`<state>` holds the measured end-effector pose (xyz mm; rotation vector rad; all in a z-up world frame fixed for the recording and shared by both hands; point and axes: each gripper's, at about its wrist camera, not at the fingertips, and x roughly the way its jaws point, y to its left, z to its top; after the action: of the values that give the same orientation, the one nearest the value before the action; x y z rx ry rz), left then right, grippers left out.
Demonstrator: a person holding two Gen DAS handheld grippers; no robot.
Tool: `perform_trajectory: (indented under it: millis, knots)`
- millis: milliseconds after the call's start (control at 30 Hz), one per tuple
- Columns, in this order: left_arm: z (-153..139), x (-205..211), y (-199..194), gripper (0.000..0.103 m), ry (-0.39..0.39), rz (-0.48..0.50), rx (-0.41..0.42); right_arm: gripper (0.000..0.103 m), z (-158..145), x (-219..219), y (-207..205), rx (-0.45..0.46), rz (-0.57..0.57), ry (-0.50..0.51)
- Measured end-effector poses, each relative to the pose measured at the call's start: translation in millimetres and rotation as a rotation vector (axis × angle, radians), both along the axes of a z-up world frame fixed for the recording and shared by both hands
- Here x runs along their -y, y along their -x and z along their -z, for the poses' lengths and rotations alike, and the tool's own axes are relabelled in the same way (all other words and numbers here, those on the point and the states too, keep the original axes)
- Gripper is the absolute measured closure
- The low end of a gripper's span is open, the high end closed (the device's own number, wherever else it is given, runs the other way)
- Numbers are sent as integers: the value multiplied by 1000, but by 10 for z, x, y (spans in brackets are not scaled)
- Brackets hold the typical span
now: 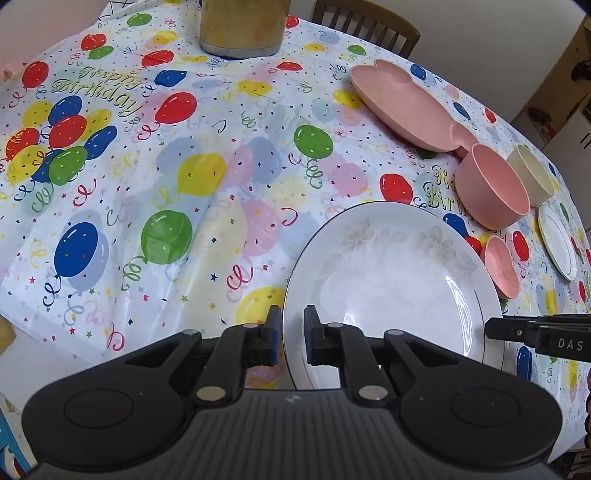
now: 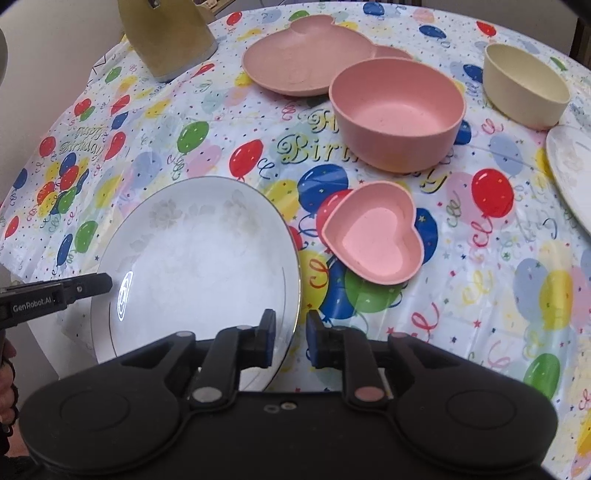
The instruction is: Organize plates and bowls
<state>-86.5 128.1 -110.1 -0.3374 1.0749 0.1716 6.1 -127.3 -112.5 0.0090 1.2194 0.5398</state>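
Observation:
A large white plate with a faint flower print (image 1: 395, 288) (image 2: 195, 273) is tilted above the balloon tablecloth. My left gripper (image 1: 293, 338) straddles its left rim, jaws a little apart with the rim between them. My right gripper (image 2: 291, 341) straddles its right rim the same way. Whether the pads press the rim I cannot tell. A pink round bowl (image 2: 397, 110) (image 1: 491, 184), a pink heart-shaped bowl (image 2: 373, 240) (image 1: 502, 266), a pink bear-shaped plate (image 2: 306, 61) (image 1: 402, 103), a cream bowl (image 2: 524, 85) (image 1: 530, 173) and a second white plate (image 2: 572, 173) (image 1: 557, 242) lie beyond.
A yellow-green jug (image 1: 242, 27) (image 2: 166, 37) stands at the far side of the table. A wooden chair (image 1: 365, 26) stands behind the table. The tablecloth (image 1: 166, 184) to the left of the big plate bears nothing.

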Motion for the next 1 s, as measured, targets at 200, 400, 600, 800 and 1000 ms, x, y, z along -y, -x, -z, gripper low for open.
perform_trajectory:
  millis: [200, 400, 600, 800, 1000]
  knots:
    - [-103, -52, 37, 91, -29, 4, 10, 78, -123, 26, 36, 33, 39, 19]
    - [-229, -14, -15, 91, -48, 66, 42, 70, -257, -3, 93, 77, 62, 33]
    - [-351, 27, -101, 90, -56, 133, 87, 59, -410, -32, 164, 133, 93, 41]
    - [-458, 50, -166, 75, -51, 170, 125, 51, -589, -59, 259, 206, 99, 56]
    - [-545, 138, -193, 47, -45, 195, 168, 39, -733, -36, 311, 261, 107, 62]
